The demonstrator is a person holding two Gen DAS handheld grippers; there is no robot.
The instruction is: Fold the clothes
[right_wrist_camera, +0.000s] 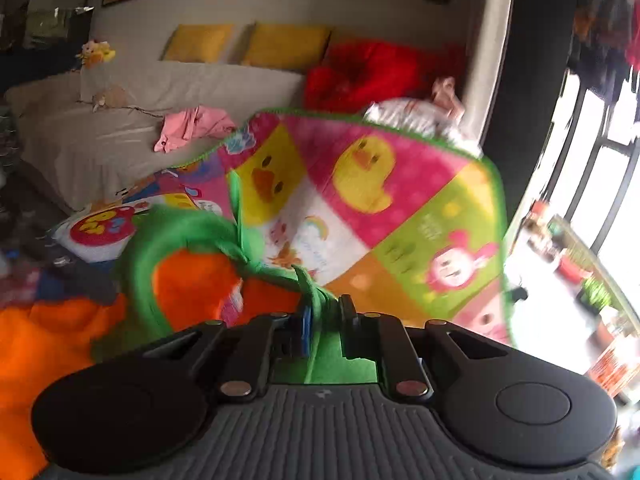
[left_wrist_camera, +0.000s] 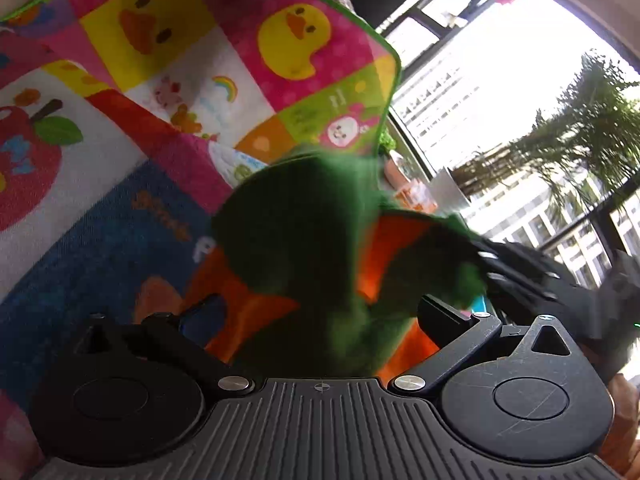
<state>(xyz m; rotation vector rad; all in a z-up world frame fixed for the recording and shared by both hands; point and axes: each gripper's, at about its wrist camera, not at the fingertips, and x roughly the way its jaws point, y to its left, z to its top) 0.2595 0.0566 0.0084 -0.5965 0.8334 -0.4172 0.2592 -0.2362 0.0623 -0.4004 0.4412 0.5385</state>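
Left gripper (left_wrist_camera: 320, 312): gap between the spread fingers is filled by the green-orange garment (left_wrist_camera: 304, 240), no free path forward. Right gripper (left_wrist_camera: 532, 276) crowds in just right of it. Play mat (right_wrist_camera: 400, 216) is open beyond. Right view: sofa (right_wrist_camera: 132, 120) with pink cloth (right_wrist_camera: 192, 126) bounds the far side; window (left_wrist_camera: 500, 80) on the right.

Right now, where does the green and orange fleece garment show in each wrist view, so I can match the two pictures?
Left wrist view: the green and orange fleece garment fills the centre, bunched between the left gripper fingers.
Right wrist view: it sits left of centre, a green strip pinched in the right gripper.
Shared landmark: the colourful play mat's yellow duck patch, behind the garment in both.
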